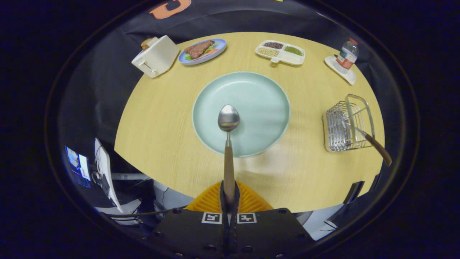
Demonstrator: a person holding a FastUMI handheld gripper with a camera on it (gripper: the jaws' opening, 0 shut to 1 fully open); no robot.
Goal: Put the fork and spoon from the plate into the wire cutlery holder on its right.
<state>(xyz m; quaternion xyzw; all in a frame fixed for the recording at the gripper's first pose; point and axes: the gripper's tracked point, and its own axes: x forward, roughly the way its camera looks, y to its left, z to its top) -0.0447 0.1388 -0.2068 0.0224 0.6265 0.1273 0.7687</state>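
My gripper is shut on the wooden handle of the spoon. The spoon points straight ahead, its metal bowl held up over the near part of the pale green plate. The plate sits on the wooden table and has nothing lying on it. To the right of the plate stands the wire cutlery holder. The fork leans inside it, its wooden handle sticking out toward the table's near right edge.
At the back of the round table stand a white toaster, a blue plate of food, a white divided tray of grains and a water bottle on a small white dish. The table's near edge lies just ahead of my fingers.
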